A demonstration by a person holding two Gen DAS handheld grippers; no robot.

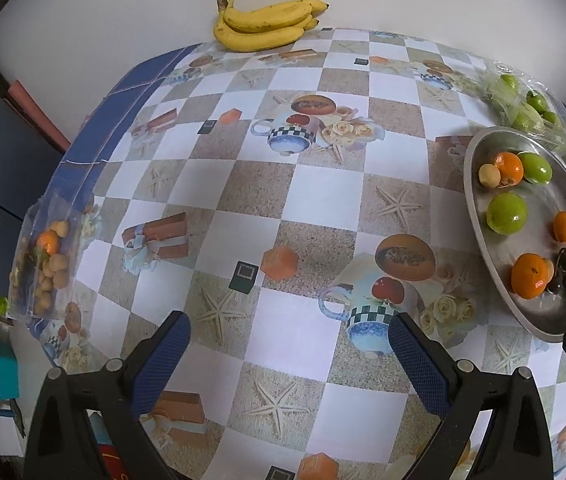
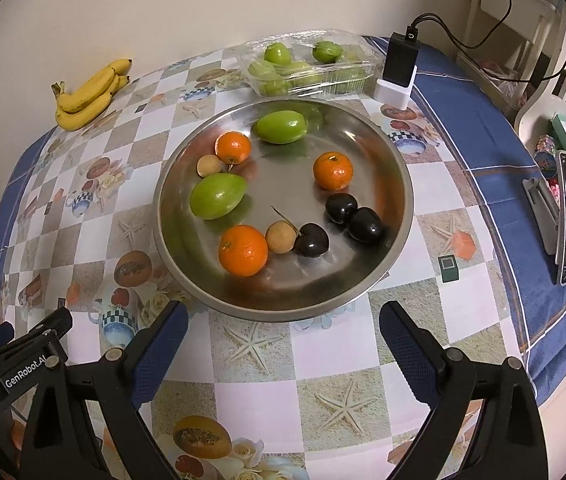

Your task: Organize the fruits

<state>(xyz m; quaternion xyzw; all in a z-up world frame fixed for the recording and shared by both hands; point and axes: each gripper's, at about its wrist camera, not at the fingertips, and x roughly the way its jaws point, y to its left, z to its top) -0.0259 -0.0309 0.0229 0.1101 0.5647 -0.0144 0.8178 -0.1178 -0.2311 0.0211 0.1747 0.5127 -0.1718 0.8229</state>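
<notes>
I am holding my right gripper (image 2: pixel 283 340) low over the checked tablecloth (image 2: pixel 323 356), its jaws standing wide apart with nothing between them. Straight ahead of them, just beyond the fingertips, the metal plate (image 2: pixel 387 148) is sitting with its near rim almost level with my blue pads (image 2: pixel 159 356). Inside it three oranges are lying: one (image 2: pixel 243 250) nearest my left finger, one (image 2: pixel 333 171) toward the right, one (image 2: pixel 233 147) at the far left. Two green fruits are resting there too, the nearer (image 2: pixel 216 196) on the left and the other (image 2: pixel 281 127) at the back. Three dark cherries (image 2: pixel 347 220) are clustering on the near right, and a small tan fruit (image 2: pixel 281 237) is touching the nearest orange; a second tan one (image 2: pixel 208 166) is lying beside the far orange. Behind the plate a clear tray of green fruits (image 2: pixel 307 66) is sitting, and a banana bunch (image 2: pixel 89 94) is lying well apart at the far left by the wall.

My left gripper (image 1: pixel 289 344) is hovering over bare cloth, jaws likewise spread and gripping nothing. The plate (image 1: pixel 479 216) is lying off to its right, ahead of the right finger. A clear bag of small fruits (image 1: pixel 49 264) is sitting at the table's left edge, well to the left of my jaws, and the bananas (image 1: pixel 265 26) are straight ahead at the far edge.
</notes>
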